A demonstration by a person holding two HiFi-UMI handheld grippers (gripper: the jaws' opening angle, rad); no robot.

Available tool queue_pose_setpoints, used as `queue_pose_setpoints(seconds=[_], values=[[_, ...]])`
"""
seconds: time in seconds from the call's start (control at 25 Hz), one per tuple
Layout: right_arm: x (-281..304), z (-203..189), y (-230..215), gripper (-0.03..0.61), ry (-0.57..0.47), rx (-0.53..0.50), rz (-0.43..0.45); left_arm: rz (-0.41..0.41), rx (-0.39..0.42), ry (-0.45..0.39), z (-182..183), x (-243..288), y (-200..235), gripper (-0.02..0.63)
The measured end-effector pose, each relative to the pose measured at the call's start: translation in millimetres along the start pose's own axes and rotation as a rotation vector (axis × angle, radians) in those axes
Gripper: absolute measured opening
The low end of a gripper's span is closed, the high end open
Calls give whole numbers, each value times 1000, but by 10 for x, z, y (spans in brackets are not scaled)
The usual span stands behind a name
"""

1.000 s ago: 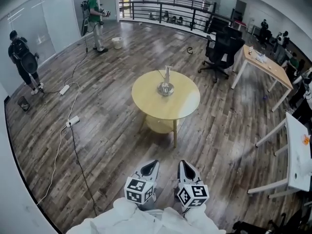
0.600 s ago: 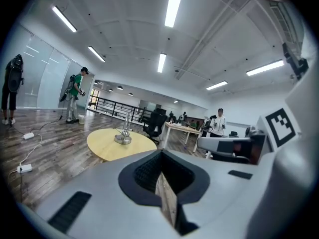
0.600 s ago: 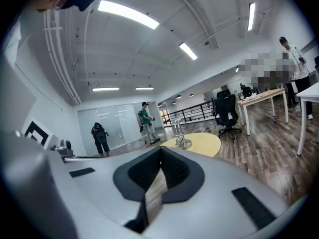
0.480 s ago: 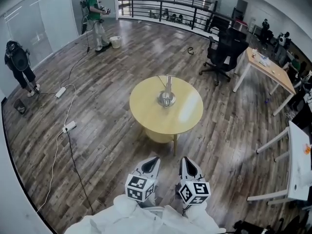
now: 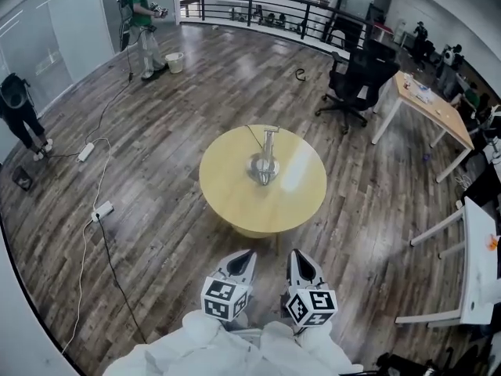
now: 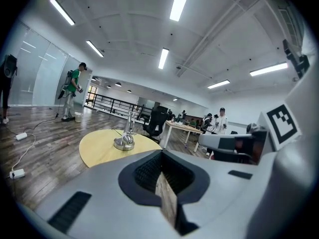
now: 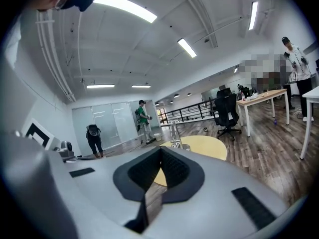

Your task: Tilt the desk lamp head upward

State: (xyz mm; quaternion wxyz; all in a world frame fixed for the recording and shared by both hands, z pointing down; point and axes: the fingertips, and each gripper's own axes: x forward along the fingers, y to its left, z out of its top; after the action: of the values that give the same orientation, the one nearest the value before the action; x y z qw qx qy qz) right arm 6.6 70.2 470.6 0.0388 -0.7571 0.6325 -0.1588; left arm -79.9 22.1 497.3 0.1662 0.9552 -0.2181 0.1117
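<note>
Left gripper (image 5: pixel 243 257) and right gripper (image 5: pixel 298 257), both white with marker cubes, sit side by side. Each has its jaws closed together with nothing between them. The silver metal desk lamp (image 5: pixel 264 165) stands near the centre of the round yellow wooden table (image 5: pixel 231 198), well apart from both grippers.

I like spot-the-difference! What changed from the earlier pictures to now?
The person walked closer to the round table, so it sits nearer in the head view. Nothing was grabbed. The desk lamp stays standing on it, and the left gripper and right gripper stay shut and empty.
</note>
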Motion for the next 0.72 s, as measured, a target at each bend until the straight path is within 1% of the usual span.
queue_pose_setpoints(seconds=[0.2, 0.36, 0.56, 0.72], values=[[288, 62, -193, 12, 20, -8, -20, -2, -9, 10, 97, 283, 154, 0], [565, 141, -346, 12, 20, -11, -11, 17, -13, 12, 149, 501, 293, 0], [1021, 256, -590, 12, 27, -17, 32, 65, -31, 15, 244, 906, 502, 0], [1406, 370, -843, 12, 49, -39, 83, 117, -42, -15, 399, 1279, 613, 0]])
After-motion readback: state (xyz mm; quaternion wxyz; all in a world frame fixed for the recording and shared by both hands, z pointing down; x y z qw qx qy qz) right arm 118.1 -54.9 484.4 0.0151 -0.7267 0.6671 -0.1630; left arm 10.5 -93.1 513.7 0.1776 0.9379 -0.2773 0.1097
